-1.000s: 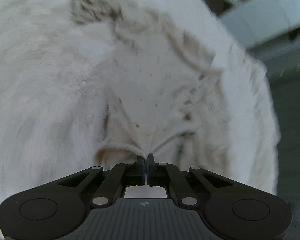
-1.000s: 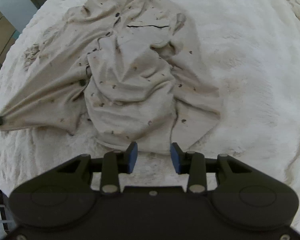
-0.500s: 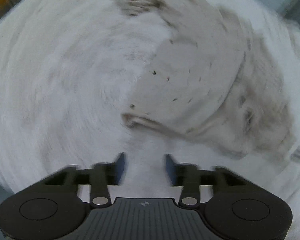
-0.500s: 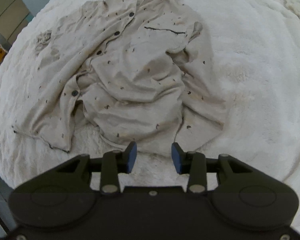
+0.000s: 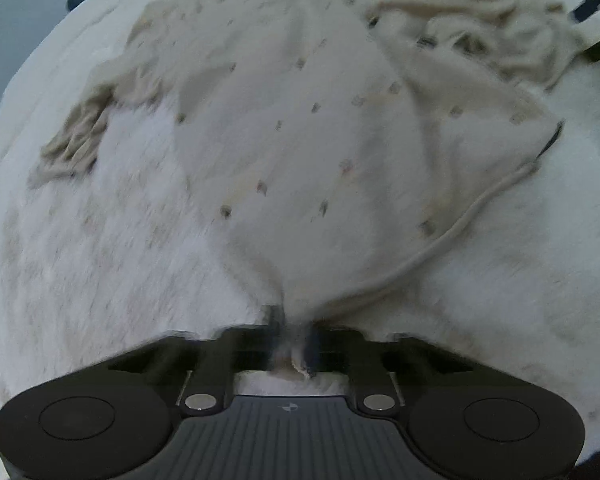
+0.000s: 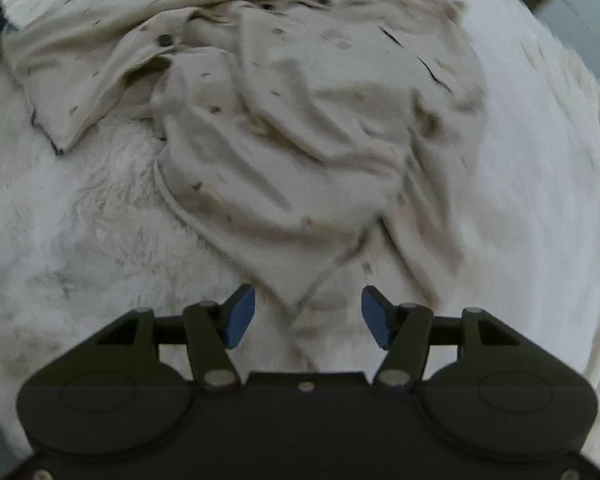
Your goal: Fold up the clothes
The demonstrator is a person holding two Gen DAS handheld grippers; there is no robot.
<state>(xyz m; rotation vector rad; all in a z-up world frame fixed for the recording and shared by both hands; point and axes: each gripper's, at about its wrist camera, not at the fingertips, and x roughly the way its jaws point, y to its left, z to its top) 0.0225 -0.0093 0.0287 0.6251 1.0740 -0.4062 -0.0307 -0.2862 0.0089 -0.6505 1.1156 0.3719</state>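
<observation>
On the white blanket (image 6: 80, 240) the shirt (image 6: 300, 140) lies crumpled. The left gripper (image 5: 294, 336) pinches its hem; the right gripper (image 6: 308, 316) gapes empty over a corner. A shallow bite might snag blanket pile too.

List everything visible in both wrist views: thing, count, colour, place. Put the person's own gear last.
shirt: one, beige with small dark specks and dark buttons, lying crumpled on the blanket; one hem corner points between the right jaws, another edge is pinched in the left jaws.
blanket: one, white and fluffy, spread under the shirt and filling most of both views.
furniture: pale grey panels, count unclear, blurred at the top right edge of the right wrist view.
left gripper: one, black body, jaws shut on a shirt edge.
right gripper: one, black body with blue pads, jaws open around the shirt's near corner, not gripping it.
</observation>
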